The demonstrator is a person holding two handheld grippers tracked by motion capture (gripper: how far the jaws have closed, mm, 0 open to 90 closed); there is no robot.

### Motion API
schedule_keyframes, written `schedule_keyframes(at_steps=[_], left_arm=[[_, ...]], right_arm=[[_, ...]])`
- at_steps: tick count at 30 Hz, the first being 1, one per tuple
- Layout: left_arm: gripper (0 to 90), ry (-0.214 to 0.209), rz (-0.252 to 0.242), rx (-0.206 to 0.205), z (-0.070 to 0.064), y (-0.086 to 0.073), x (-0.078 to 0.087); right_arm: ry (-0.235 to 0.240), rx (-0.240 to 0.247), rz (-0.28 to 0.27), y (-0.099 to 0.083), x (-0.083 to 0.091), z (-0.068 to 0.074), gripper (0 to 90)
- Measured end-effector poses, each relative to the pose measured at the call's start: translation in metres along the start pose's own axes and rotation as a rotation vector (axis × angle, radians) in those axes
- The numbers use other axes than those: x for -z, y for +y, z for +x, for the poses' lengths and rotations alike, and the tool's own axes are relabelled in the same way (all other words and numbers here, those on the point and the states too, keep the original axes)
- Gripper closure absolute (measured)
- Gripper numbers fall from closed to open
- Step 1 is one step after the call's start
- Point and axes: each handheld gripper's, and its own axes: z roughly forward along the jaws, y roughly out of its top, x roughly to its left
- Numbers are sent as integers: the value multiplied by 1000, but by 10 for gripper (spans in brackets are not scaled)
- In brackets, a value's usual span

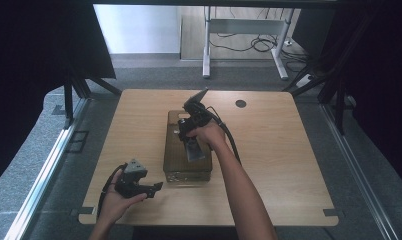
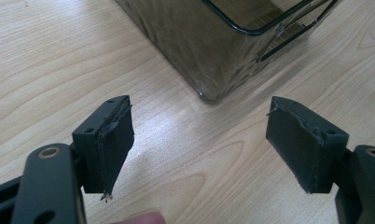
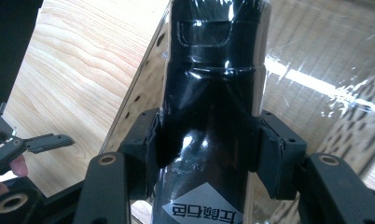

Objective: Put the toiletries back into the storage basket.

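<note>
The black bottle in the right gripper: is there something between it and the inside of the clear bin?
Nothing visible blocks it. The right gripper clamps the black bottle over the clear bin, whose top is open. The left gripper waits open beside the bin's corner.

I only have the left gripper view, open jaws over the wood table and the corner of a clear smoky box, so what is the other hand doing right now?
Observer: The right gripper is shut on a black bottle wrapped in clear film.
Operator: Where is that bottle relative to the box?
Observer: In the high view the right hand holds it over the open top of the box, low inside the walls.
Operator: Any marking on the bottle?
Observer: Yes, a grey label with white characters sits just below the jaws.
Operator: And where is my left gripper on the table?
Observer: The left gripper is near the table's front left edge, apart from the box.
</note>
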Motion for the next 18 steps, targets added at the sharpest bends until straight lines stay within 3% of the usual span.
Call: schedule_keyframes(at_steps=[18], left_arm=[[236, 2, 0, 2, 2, 0, 0]], right_arm=[[3, -39, 11, 3, -25, 1, 466]])
